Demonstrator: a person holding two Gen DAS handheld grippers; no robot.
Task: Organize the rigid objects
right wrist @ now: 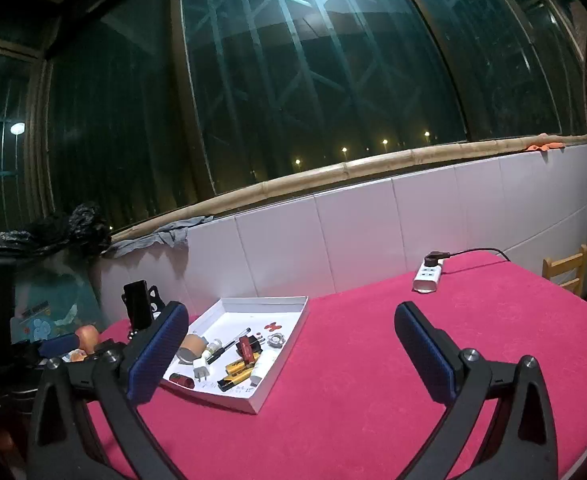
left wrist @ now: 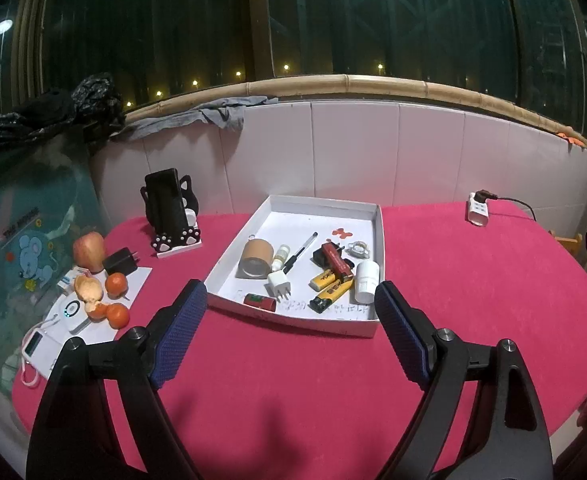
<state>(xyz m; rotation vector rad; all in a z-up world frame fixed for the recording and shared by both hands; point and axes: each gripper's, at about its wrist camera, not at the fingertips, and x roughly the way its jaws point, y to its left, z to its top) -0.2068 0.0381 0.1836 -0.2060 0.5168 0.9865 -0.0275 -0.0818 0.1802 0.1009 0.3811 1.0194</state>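
Left wrist view shows your left gripper spread wide and holding nothing, hovering over the red tablecloth just short of the white tray. Inside the tray lie a tape roll, a black pen, a white plug, two yellow lighters and a white bottle. Your right gripper is likewise released and empty, to the right of the tray, with a white power strip beyond it.
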